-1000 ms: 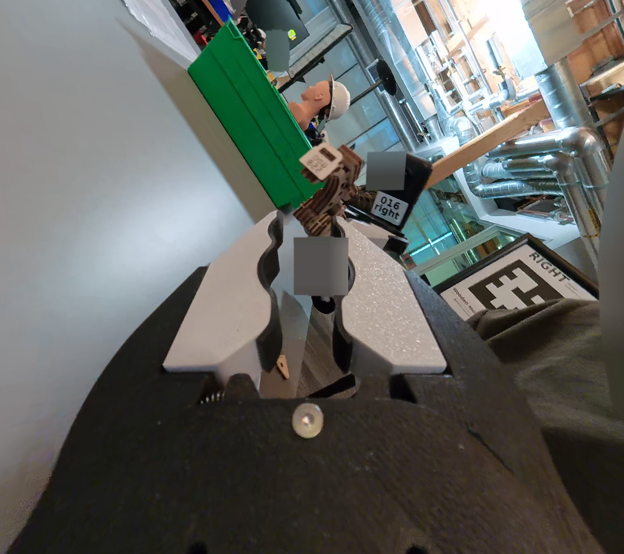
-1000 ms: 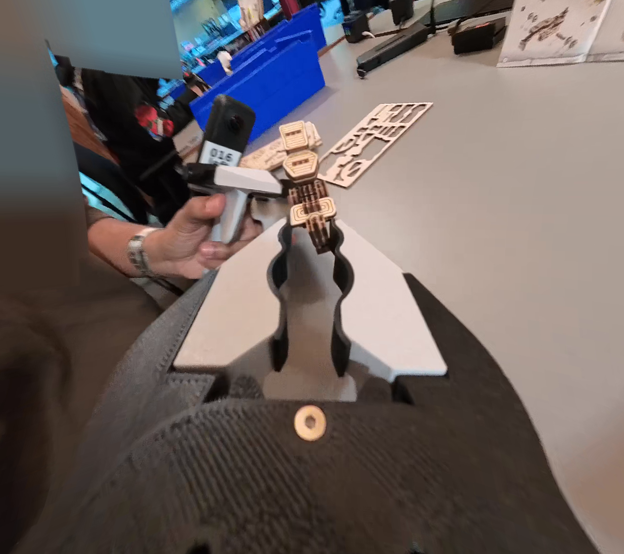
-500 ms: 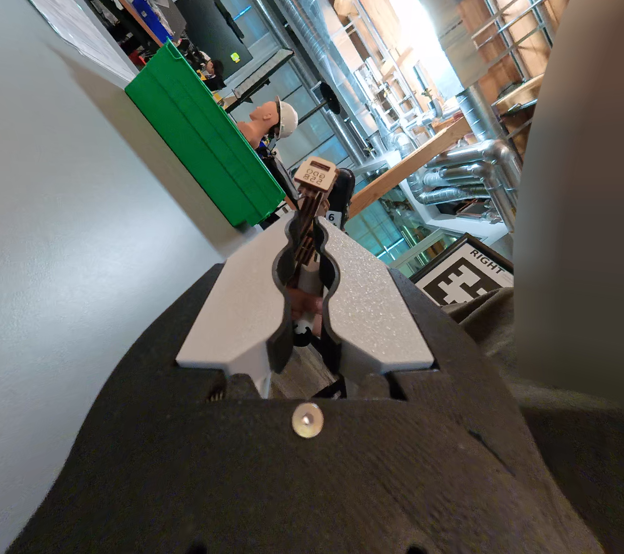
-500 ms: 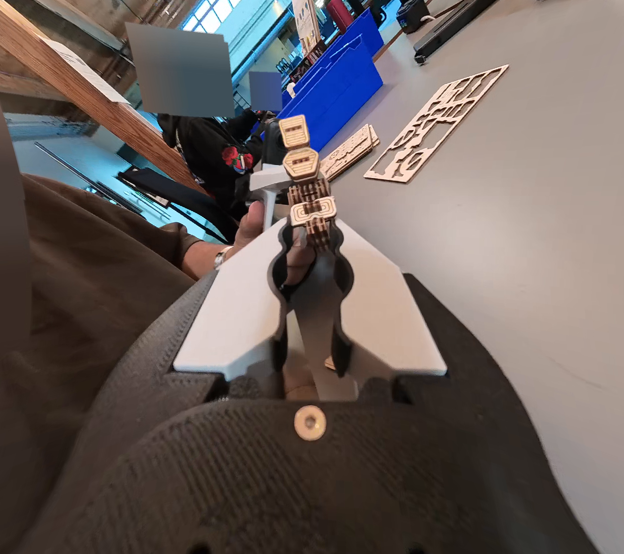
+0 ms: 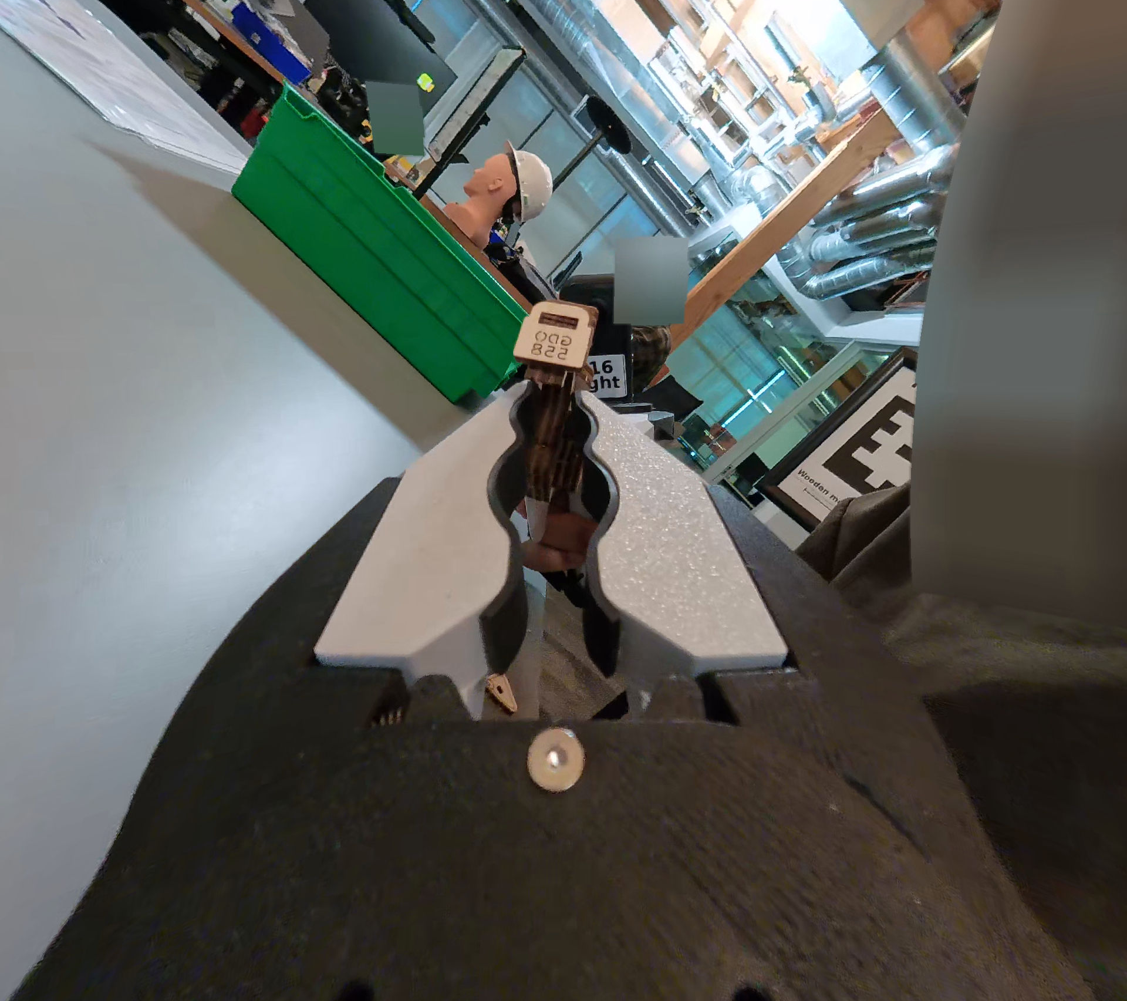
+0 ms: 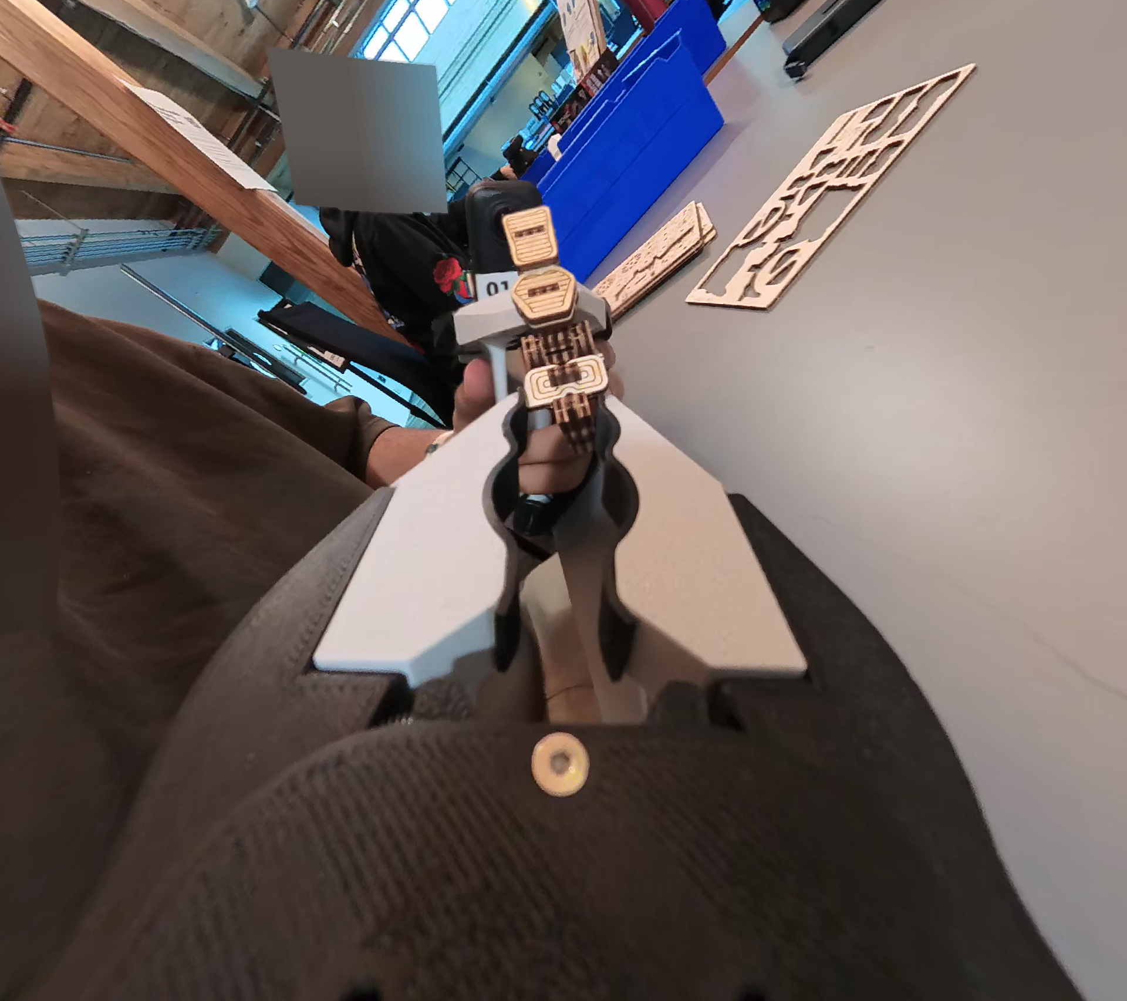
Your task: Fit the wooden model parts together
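Note:
The wooden model (image 6: 540,294) is a slim, ribbed assembly with pale engraved plates, held in the air above the grey table (image 6: 915,423). My right gripper (image 6: 564,410) is shut on its lower end. My left gripper (image 5: 552,407) is shut on the dark ribbed body of the model (image 5: 552,441), and a pale end plate (image 5: 555,340) sticks out past its tips. In the right wrist view the left gripper's grey fingers (image 6: 488,322) clamp the model's middle from behind, held by a hand (image 6: 475,398). Both grippers grip the same model.
A cut-out wooden sheet (image 6: 835,191) and a stack of wooden sheets (image 6: 658,252) lie on the table beside a blue bin (image 6: 634,142). A green bin (image 5: 378,264) and a paper sheet (image 5: 91,57) sit at the far side. A small wooden piece (image 5: 501,691) lies below my left fingers. My left and right fingertips are right by each other.
My left gripper was open just short of the model a second ago and has closed on it. Both grippers have lifted and tilted with the model; the right grip is unchanged.

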Demonstrator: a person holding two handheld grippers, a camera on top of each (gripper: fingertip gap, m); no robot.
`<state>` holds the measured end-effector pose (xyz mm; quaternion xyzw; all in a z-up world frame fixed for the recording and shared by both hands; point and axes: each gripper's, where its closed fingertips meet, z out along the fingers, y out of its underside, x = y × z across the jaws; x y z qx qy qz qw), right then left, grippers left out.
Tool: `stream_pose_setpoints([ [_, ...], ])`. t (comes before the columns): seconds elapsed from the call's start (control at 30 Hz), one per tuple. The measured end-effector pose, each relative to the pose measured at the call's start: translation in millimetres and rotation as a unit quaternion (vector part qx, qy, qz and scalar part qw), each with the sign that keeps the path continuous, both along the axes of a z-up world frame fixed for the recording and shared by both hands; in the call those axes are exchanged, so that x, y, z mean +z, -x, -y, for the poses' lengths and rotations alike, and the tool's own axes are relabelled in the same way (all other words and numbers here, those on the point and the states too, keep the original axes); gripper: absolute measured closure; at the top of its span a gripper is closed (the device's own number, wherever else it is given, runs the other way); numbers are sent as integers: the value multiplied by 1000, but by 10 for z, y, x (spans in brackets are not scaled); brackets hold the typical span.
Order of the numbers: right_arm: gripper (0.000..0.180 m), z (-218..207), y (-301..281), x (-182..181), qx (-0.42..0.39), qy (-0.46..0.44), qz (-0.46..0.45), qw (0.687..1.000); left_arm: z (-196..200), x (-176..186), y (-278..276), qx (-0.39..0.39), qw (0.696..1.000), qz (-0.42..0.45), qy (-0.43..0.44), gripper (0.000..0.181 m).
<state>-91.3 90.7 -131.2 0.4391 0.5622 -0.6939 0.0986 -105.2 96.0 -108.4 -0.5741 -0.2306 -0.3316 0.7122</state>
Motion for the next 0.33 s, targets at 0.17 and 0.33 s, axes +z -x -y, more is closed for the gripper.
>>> stream_pose_setpoints([
  [0.17, 160, 0, 7, 13, 0, 12, 1, 1000, 12, 4, 3, -7, 1000, 5, -5, 173],
  [0.33, 149, -83, 43, 57, -15, 4, -20, 1000, 83, 64, 87, -13, 999, 32, -33, 174],
])
